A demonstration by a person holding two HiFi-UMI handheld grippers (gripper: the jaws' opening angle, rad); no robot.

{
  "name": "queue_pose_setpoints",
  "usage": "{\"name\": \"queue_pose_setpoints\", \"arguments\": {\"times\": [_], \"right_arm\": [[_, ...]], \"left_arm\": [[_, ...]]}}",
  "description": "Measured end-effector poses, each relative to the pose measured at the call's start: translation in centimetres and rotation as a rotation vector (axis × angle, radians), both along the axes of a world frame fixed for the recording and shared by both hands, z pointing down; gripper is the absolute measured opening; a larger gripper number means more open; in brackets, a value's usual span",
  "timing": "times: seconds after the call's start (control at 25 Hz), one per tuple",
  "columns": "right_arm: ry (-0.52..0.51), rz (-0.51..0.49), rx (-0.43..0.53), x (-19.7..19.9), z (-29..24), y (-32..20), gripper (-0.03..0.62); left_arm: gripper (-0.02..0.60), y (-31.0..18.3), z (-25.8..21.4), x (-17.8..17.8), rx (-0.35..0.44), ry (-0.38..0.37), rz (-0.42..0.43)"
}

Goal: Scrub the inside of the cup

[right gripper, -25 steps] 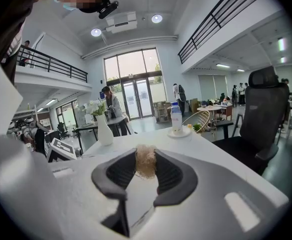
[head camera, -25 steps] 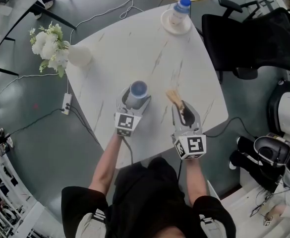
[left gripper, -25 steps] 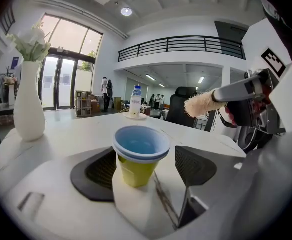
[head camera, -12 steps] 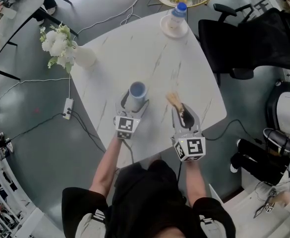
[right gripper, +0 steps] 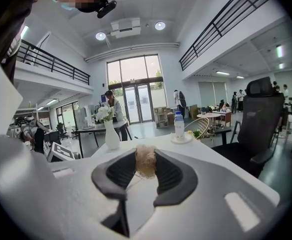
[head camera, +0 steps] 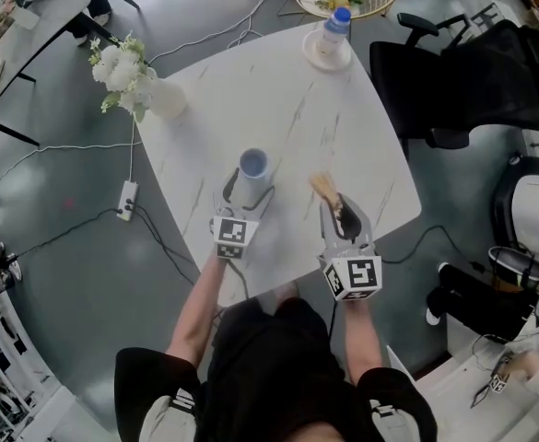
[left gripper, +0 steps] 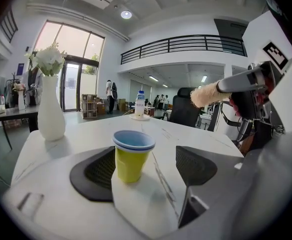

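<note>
A yellow paper cup with a blue inside (head camera: 253,164) stands upright on the white marble table (head camera: 278,90). My left gripper (head camera: 251,185) is open around it. In the left gripper view the cup (left gripper: 133,155) is close to the left pad, with a clear gap to the right pad (left gripper: 201,165). My right gripper (head camera: 341,212) is shut on a brush (head camera: 324,188) with a dark handle and tan bristles, a short way right of the cup. The bristles (right gripper: 146,160) stick out between the right jaws.
A white vase of white flowers (head camera: 163,99) stands at the table's far left corner. A bottle on a saucer (head camera: 332,30) stands at the far edge. A black office chair (head camera: 472,72) is to the right. Cables and a power strip (head camera: 126,201) lie on the floor at left.
The cup now stands a little farther out between the left jaws, free of the right pad. The head view has shifted slightly. The right gripper and brush have stayed in place.
</note>
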State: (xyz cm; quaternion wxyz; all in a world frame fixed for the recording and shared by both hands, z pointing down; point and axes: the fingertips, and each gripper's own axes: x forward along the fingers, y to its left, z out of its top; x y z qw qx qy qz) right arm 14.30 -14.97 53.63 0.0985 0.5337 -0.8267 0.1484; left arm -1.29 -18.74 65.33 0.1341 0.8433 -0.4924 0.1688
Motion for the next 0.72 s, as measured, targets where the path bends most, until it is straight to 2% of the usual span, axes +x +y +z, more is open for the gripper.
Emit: {"name": "queue_pose_setpoints", "arguments": {"times": [0.44,0.72], "right_arm": [[0.006,-0.008,0.015,-1.1,-0.7,2.3,0.107],[0.009,-0.018,0.020,-1.8,-0.7,3.7,0.107]], "left_arm": [[0.391,2.6,0.7,-1.7,-0.034,-0.003,-0.025],[0.391,4.0,1.2,-3.1,-0.066,0.062,-0.079]]}}
